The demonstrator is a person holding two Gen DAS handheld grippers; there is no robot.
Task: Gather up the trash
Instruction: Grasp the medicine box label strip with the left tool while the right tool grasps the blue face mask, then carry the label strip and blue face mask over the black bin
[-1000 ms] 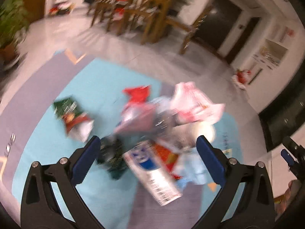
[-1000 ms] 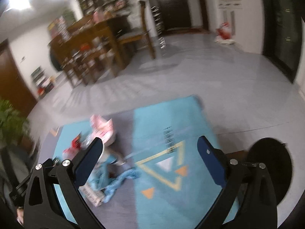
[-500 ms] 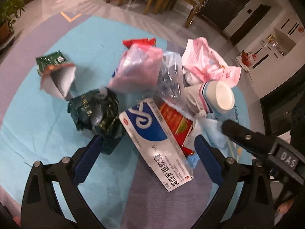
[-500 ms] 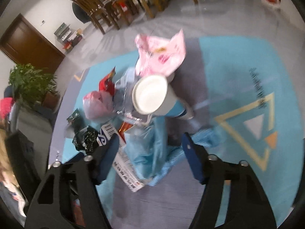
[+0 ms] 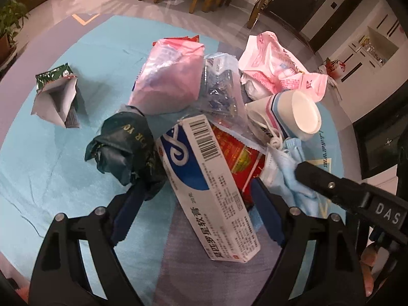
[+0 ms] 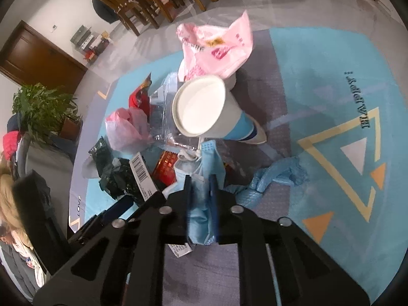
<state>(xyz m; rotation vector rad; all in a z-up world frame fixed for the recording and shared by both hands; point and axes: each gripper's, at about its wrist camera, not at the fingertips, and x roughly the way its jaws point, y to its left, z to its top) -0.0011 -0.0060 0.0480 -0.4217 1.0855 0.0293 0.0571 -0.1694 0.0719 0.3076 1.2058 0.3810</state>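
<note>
Two tools: right tool pinches the blue mask; left tool (wide open) straddles the box, long axis toward 11 o'clock.

Left claw spread wide; right claw pinched nearly closed.

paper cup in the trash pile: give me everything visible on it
The paper cup looks like thin white paper with blue and pink bands near its base. It is empty, with a clean white inside, and uncrushed. It lies tipped on its side, its mouth toward the right wrist camera. It sits on the pile on the rug, against the pink plastic bag behind it and the clear wrapper beside it. A face mask lies just in front. No gripper touches it.
</note>
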